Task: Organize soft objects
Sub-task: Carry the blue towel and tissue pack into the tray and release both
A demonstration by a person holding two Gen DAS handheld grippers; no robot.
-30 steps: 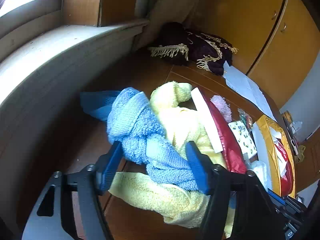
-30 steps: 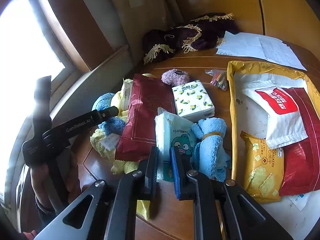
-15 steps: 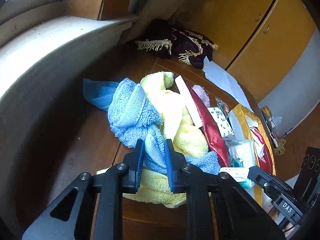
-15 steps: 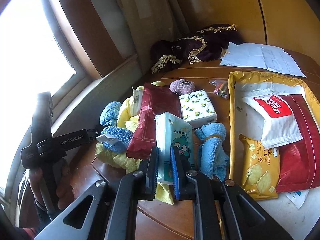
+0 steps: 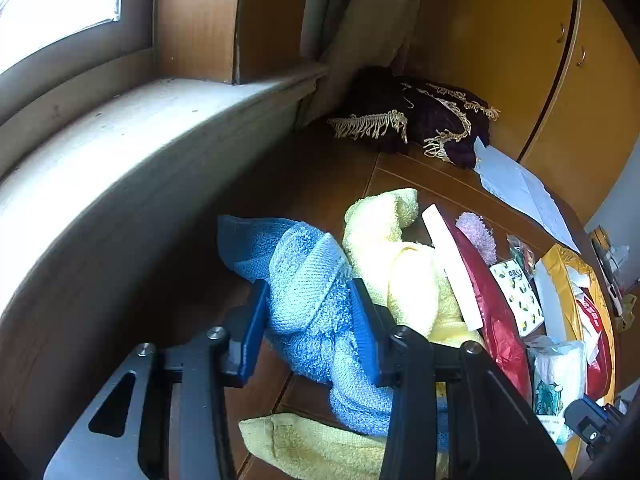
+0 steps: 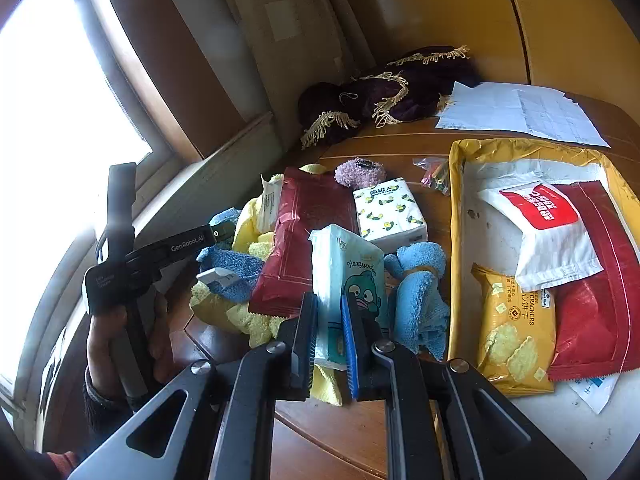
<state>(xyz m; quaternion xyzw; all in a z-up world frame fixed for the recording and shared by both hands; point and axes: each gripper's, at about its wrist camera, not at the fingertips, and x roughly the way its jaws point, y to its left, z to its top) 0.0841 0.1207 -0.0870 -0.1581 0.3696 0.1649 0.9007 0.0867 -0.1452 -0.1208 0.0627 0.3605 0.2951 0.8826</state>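
the left hand-held gripper (image 5: 308, 328) is straddling a bunched blue towel (image 5: 308, 280), its blue-padded fingers (image 5: 252, 332) standing moderately apart on either side of the cloth; whether the pads are pressing the towel i cannot tell. the blue towel is lying on the desk (image 5: 320, 184) near the edge that runs along the window sill (image 5: 132, 148), draped over and touching a yellow towel (image 5: 400, 276) that is spreading out beneath it towards the near edge. a dark red foil packet (image 5: 496, 320) is leaning against the yellow towel on the side away from the sill.

the right hand-held gripper (image 6: 329, 336) is sitting narrow, its fingers (image 6: 304, 340) closing on the lower part of a pale tissue pack with a cartoon face (image 6: 352, 276), which is standing upright near the near edge of the desk. just beside that pack, a second blue cloth tied with a yellow band (image 6: 420, 292) is lying against the edge of a yellow mailer bag (image 6: 456, 240). a cracker packet (image 6: 512, 328), a white pouch with a red label (image 6: 548, 236) and a red packet (image 6: 596, 288) are resting on the mailer. a patterned tissue pack (image 6: 388, 212) and a purple fuzzy item (image 6: 356, 172) are sitting further back, and a dark fringed cloth (image 6: 380, 96) is heaped at the far edge beside loose papers (image 6: 520, 112). a hand (image 6: 120, 344) is gripping the left tool's handle beyond the desk's left edge.
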